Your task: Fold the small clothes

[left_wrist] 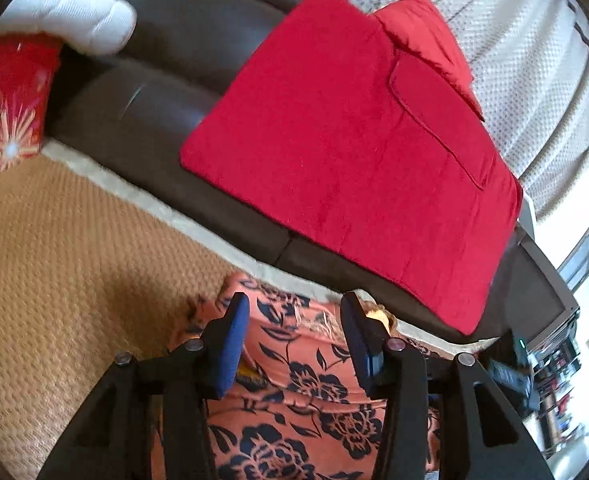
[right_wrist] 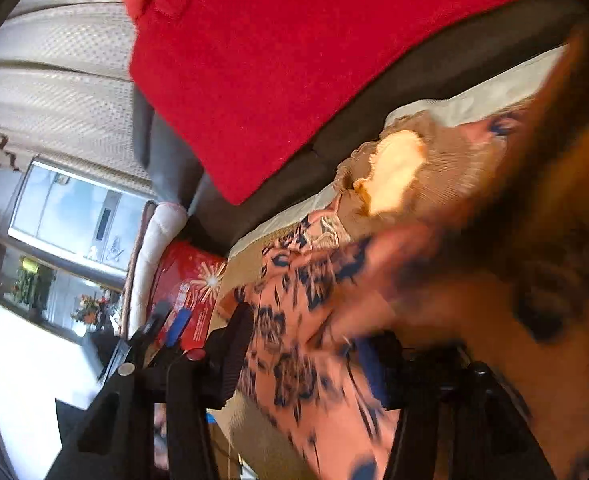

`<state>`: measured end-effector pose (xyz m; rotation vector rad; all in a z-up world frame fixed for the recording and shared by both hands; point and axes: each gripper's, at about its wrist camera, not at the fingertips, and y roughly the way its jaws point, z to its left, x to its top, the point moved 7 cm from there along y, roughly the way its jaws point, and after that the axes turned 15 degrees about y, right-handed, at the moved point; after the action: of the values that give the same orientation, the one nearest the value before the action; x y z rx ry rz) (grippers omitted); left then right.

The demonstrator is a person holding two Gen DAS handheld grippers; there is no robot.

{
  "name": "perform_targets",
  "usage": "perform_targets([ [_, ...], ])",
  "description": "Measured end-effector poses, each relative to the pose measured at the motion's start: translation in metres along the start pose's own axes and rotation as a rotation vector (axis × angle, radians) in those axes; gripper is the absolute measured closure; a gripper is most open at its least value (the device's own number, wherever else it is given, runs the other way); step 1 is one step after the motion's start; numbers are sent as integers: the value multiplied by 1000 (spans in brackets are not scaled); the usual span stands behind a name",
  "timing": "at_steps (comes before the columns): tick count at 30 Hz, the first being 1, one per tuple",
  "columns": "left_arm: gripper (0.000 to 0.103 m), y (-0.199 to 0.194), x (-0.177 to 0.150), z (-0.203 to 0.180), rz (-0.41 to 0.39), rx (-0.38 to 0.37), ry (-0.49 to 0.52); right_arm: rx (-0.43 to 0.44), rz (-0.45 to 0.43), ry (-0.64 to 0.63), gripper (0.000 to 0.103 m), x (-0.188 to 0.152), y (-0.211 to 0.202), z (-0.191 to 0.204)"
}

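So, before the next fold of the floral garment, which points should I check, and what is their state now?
1. Left gripper jaws apart, nothing pinched: ok.
2. Salmon-pink garment with dark blue flowers lies under the left gripper: ok.
3. Right gripper grip on the garment: cannot tell, view blurred.
4. Garment spread flat: not ok, it is bunched.
5. Folded red cloth rests on the dark brown sofa seat, apart from the garment: ok.

A home, likely a living room: a dark brown sofa (left_wrist: pixel 166 92) with a white cushion (left_wrist: pixel 74 16) stands on a woven tan carpet (left_wrist: pixel 54 248), pale patterned curtains (left_wrist: pixel 534 40) hang behind it, and a window (right_wrist: pixel 74 216) lights shelves crowded with household things (left_wrist: pixel 554 392).
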<state>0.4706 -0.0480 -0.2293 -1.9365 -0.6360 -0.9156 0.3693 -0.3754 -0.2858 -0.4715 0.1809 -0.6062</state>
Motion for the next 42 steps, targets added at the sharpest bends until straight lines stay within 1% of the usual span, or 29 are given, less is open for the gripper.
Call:
perform_targets([
  [1, 55, -2, 3, -5, -8, -18, 17, 18, -17, 16, 47, 11, 7, 5],
  [2, 54, -1, 4, -11, -11, -43, 34, 62, -59, 30, 47, 21, 9, 11],
  [3, 54, 2, 3, -19, -15, -75, 51, 152, -136, 47, 47, 37, 0, 19],
  [4, 54, 5, 1, -27, -15, -105, 69, 223, -193, 58, 47, 47, -10, 24],
  [5, 54, 7, 1, -36, -11, -132, 93, 281, -260, 71, 41, 58, -22, 28],
  [6, 54, 10, 0, -47, -5, -154, 125, 292, -309, 77, 36, 65, -31, 29],
  [7, 54, 15, -3, -58, 9, -169, 163, 266, -352, 67, 34, 70, -41, 28],
  [8, 54, 21, -6, -66, 32, -175, 195, 229, -370, 42, 34, 71, -48, 27],
  [10, 54, 36, -13, -72, 71, -169, 223, 168, -388, 18, 34, 67, -63, 20],
  [13, 54, 68, -20, -62, 156, -120, 187, 104, -394, 6, 34, 52, -93, 4],
  [15, 54, 83, -20, -46, 182, -65, 137, 10, -404, -31, 35, 44, -120, -5],
  [16, 54, 88, -20, -37, 193, -25, 125, -24, -404, -47, 36, 39, -126, -5],
  [17, 54, 95, -19, -26, 213, 33, 122, -49, -404, -61, 36, 35, -136, -8],
  [19, 54, 105, -23, -8, 250, 110, 125, -76, -399, -76, 36, 28, -145, -9],
  [21, 54, 112, -27, 6, 286, 167, 108, -99, -373, -67, 36, 31, -144, -14],
  [22, 54, 114, -29, 10, 302, 180, 91, -109, -367, -47, 36, 37, -143, -14],
  [23, 54, 117, -33, 17, 333, 210, 61, -119, -359, -24, 36, 40, -138, -24],
  [25, 54, 119, -37, 22, 353, 238, 55, -172, -373, 50, 36, 59, -119, -48],
  [27, 54, 119, -40, 20, 366, 280, 104, -262, -401, 139, 37, 75, -112, -81],
  [28, 54, 120, -41, 18, 374, 303, 132, -286, -416, 164, 38, 79, -110, -94],
  [29, 54, 123, -44, 17, 378, 320, 155, -267, -426, 165, 38, 80, -109, -96],
  [31, 54, 126, -49, 17, 392, 344, 181, -260, -444, 146, 38, 75, -117, -88],
  [34, 54, 127, -53, 18, 389, 344, 158, -215, -495, 103, 36, 57, -135, -70],
  [35, 54, 117, -52, 19, 376, 352, 156, -203, -497, 103, 36, 49, -137, -67],
  [36, 54, 111, -49, 14, 351, 355, 166, -194, -490, 102, 36, 40, -139, -63],
  [39, 54, 88, -41, -22, 265, 293, 232, -207, -471, 47, 36, 12, -141, -46],
  [40, 52, 79, -40, -41, 234, 254, 264, -215, -472, 27, 36, 2, -140, -41],
  [41, 49, 74, -42, -52, 222, 235, 283, -217, -469, 11, 36, -9, -140, -37],
  [42, 40, 68, -46, -68, 209, 213, 314, -218, -461, 1, 36, -18, -138, -36],
])
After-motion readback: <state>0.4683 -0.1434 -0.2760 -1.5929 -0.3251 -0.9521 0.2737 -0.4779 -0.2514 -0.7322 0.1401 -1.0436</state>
